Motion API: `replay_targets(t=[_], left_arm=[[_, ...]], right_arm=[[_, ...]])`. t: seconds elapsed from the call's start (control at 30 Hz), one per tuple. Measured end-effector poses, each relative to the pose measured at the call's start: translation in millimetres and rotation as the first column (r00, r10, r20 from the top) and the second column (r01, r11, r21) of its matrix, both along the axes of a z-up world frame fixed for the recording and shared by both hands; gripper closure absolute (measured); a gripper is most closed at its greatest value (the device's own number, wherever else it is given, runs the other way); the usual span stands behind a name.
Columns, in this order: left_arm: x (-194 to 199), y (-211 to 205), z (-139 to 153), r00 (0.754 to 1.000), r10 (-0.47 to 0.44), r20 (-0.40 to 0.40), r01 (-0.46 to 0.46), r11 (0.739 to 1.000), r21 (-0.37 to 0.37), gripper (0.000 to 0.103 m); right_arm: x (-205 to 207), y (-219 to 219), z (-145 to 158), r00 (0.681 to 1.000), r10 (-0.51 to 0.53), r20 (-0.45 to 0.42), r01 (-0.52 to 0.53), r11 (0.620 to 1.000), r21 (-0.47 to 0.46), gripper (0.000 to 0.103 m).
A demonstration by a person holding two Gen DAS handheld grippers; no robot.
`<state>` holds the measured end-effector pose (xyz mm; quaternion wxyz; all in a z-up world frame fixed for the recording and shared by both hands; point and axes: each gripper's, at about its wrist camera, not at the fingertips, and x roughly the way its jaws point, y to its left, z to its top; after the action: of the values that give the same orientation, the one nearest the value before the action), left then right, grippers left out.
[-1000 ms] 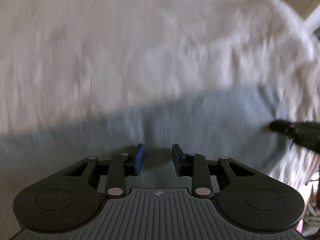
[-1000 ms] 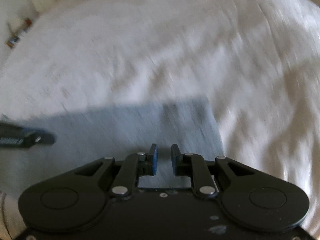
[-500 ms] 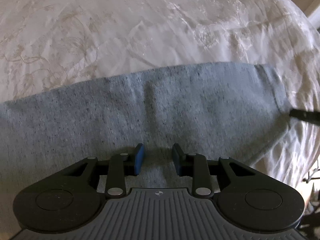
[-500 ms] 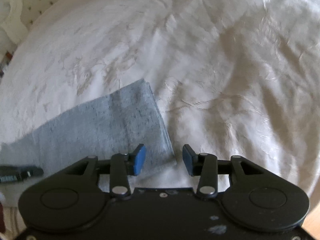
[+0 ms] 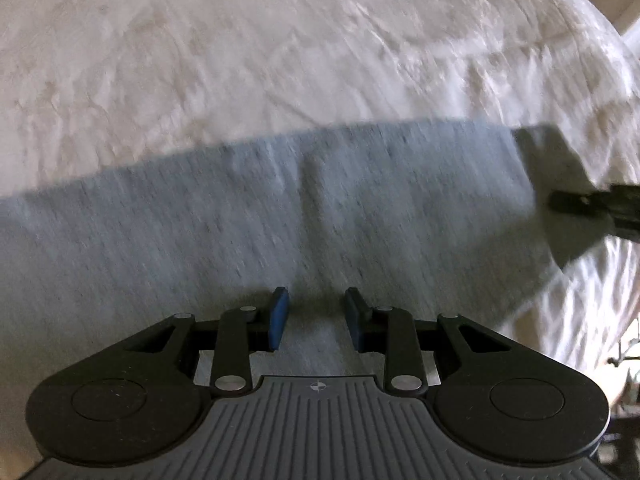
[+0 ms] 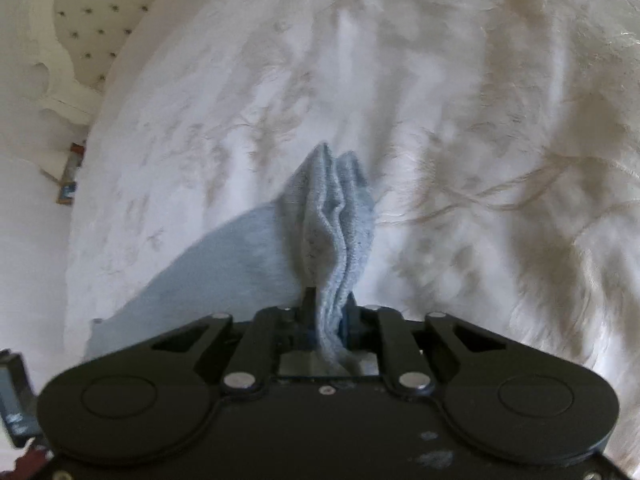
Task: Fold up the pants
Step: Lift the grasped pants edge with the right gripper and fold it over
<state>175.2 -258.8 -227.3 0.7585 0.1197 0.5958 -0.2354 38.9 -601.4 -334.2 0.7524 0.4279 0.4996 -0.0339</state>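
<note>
The left claw (image 5: 316,318) hovers low over the grey-blue pants (image 5: 280,232), its blue pads (image 5: 278,318) spread apart with only flat cloth showing between them — it grips nothing. In the left wrist view the pants lie spread across the white patterned bedspread (image 5: 280,48), their far edge running in a long line from the left side of the bed toward the right. A shallow crease runs down the cloth just ahead of the claw. The picture is smeared with motion blur, so finer texture cannot be told. At the right end of the cloth the dark tip of the right claw (image 5: 576,202) meets the pants, where a shadowed flap of fabric rises off the bed.

In the right wrist view the right claw (image 6: 330,320) is closed on the pants (image 6: 340,240): a bunched, layered edge of the knit stands up between the fingers — several folds pressed together — while the remaining cloth trails down and left onto the bedspread (image 6: 460,100). A tufted, buttoned headboard (image 6: 86,20) stands at the bed's far left corner, with a small reddish object (image 6: 70,176) below it, too blurred to identify.
</note>
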Motion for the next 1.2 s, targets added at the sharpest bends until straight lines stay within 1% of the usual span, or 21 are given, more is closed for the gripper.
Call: replay_targets(t=[0.13,0.2,0.3,0.4,0.47,0.53,0.6,0.67,0.73,0.8,0.83,0.87,0.9,0.97,1.07,1.13,1.2], left_arm=[[30,-1,8,0.996,0.063,0.063,-0.062,0.998,-0.007,0.073],[45,-4,8,0.993,0.088,0.082,-0.088,0.996,-0.002,0.073],[65,-15,-6,0.993,0.088,0.076,-0.09,0.996,0.025,0.073],[77,-24,-21,0.996,0.062,0.061,-0.066,0.996,0.068,0.073],[78,-26,-19,0.996,0.055,0.071,-0.06,0.996,0.064,0.073],[72,-20,-8,0.993,0.068,0.097,-0.073,0.996,0.043,0.073],[56,-9,7,0.989,0.068,0.132,-0.07,0.997,0.01,0.073],[36,2,16,0.991,0.058,0.122,-0.055,0.998,-0.029,0.073],[16,11,14,0.996,0.023,0.084,-0.019,0.999,-0.046,0.073],[-5,21,3,0.999,-0.039,0.035,0.04,0.999,-0.031,0.073],[-15,26,-6,0.998,-0.066,0.004,0.066,0.998,-0.022,0.073],[-22,32,-14,0.995,-0.09,-0.039,0.089,0.996,-0.021,0.073],[-26,38,-18,0.993,-0.105,-0.063,0.103,0.994,-0.028,0.073],[-29,54,-11,0.994,-0.091,-0.055,0.088,0.994,-0.065,0.073],[-20,91,9,0.999,-0.027,-0.03,0.023,0.992,-0.123,0.073],[-10,121,19,1.0,0.02,-0.018,-0.022,0.99,-0.139,0.073],[4,147,26,0.998,0.068,-0.01,-0.069,0.987,-0.147,0.073]], right_arm=[[-5,7,39,0.997,-0.038,0.069,0.039,0.999,-0.016,0.091],[-7,11,57,0.994,-0.042,0.1,0.045,0.999,-0.021,0.091],[-8,19,76,0.992,-0.031,0.125,0.036,0.998,-0.042,0.091],[-7,25,86,0.992,-0.015,0.129,0.024,0.998,-0.065,0.091],[-5,30,93,0.992,-0.013,0.126,0.022,0.997,-0.073,0.091],[-2,35,100,0.992,-0.013,0.122,0.024,0.996,-0.085,0.091],[2,39,107,0.993,-0.007,0.119,0.018,0.995,-0.095,0.091],[4,46,117,0.993,-0.004,0.116,0.017,0.993,-0.113,0.091],[7,54,125,0.993,-0.007,0.12,0.023,0.991,-0.128,0.091],[9,64,136,0.992,-0.013,0.128,0.031,0.989,-0.141,0.091],[10,70,144,0.991,-0.014,0.134,0.034,0.988,-0.151,0.091],[12,76,150,0.99,-0.013,0.139,0.035,0.987,-0.158,0.091],[14,86,158,0.989,-0.011,0.147,0.036,0.986,-0.166,0.091],[18,107,174,0.987,-0.005,0.16,0.033,0.984,-0.176,0.091],[28,146,199,0.982,0.03,0.187,0.008,0.98,-0.199,0.091],[37,182,213,0.975,0.068,0.214,-0.022,0.978,-0.21,0.09],[47,218,221,0.965,0.104,0.24,-0.056,0.978,-0.201,0.09]])
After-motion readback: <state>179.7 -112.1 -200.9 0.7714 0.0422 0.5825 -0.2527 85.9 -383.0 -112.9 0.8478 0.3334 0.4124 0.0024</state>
